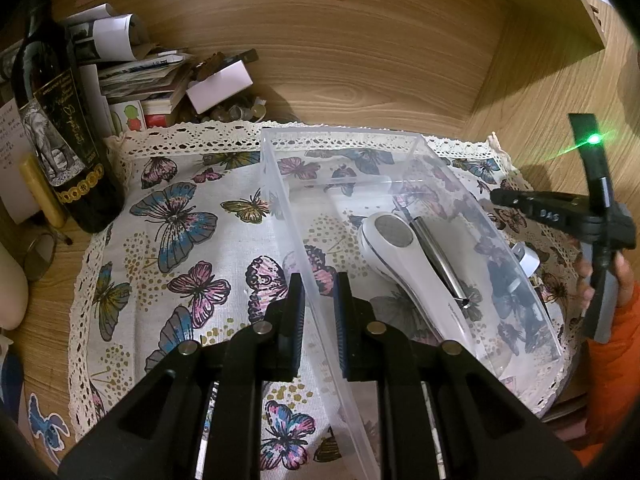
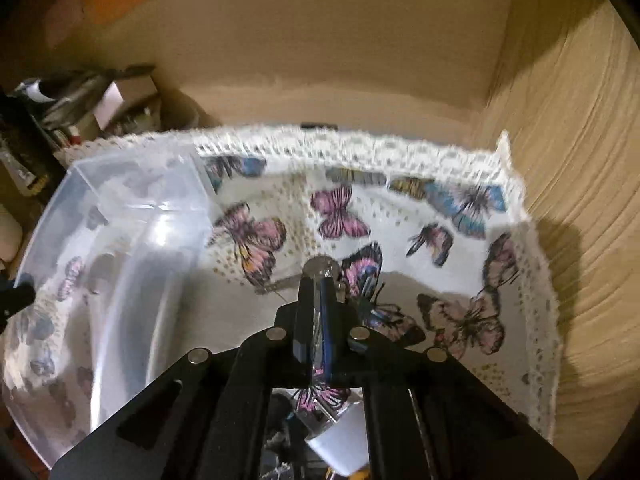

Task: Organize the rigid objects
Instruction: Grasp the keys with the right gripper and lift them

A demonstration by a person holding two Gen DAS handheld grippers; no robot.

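Wooden desk [image 1: 360, 64], walled at the back and right by wood-grain panels; orange and pink paper notes fixed to the back panel.

Butterfly-print cloth [image 1: 180, 248] with lace edging, spread over the desk.

Clear plastic bin [image 1: 280, 184], rectangular, open-topped, standing on the cloth right of centre. Its left wall passes between the fingers of the left tool [image 1: 319, 304], which sit one on either side of the wall with a gap remaining; whether the pads touch the plastic cannot be told.

Dark wine bottle [image 1: 60, 132], upright, at the cloth's far-left corner; a stack of papers and small boxes [image 1: 140, 72] behind it.

White handheld device [image 1: 404, 256] with a round mesh head, lying inside the bin, head toward the back wall.

Slim metal tool-shaped rod [image 1: 438, 258], lying inside the bin, just beside the white device on its right.

Right tool [image 2: 318, 300], clenched on a narrow shiny metal object [image 2: 320, 270], held above the cloth to the right of the bin; view blurred.
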